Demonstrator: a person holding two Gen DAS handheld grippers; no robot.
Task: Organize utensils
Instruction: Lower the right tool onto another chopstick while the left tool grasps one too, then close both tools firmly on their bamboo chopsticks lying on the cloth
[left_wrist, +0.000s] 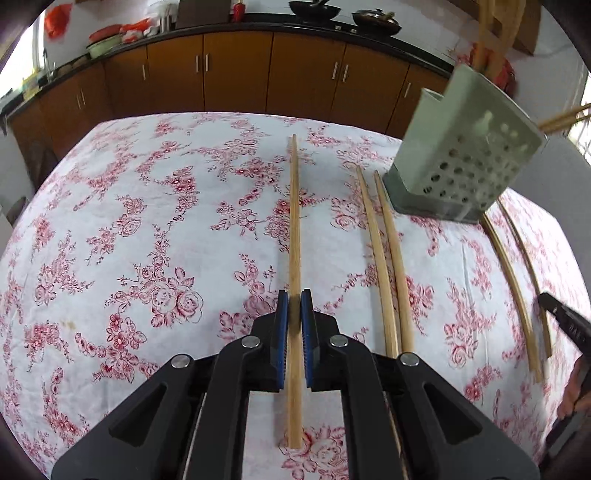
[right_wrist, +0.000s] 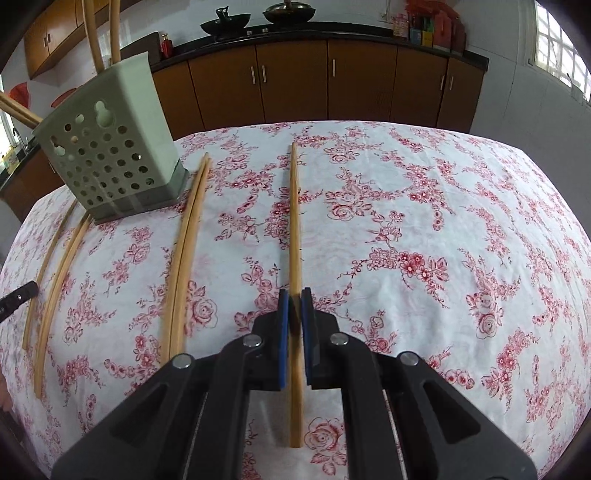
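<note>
site: home kitchen | evidence: run of brown wood base cabinets with metal handles under a black countertop | two dark woks on the stove top | bottles and jars by the window | table under floral tablecloth | chopstick holder on it

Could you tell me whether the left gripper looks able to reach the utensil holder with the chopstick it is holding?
Probably yes: the left gripper is shut on a chopstick, and the holder stands ahead to its right with only bare cloth and flat-lying chopsticks between.
</note>
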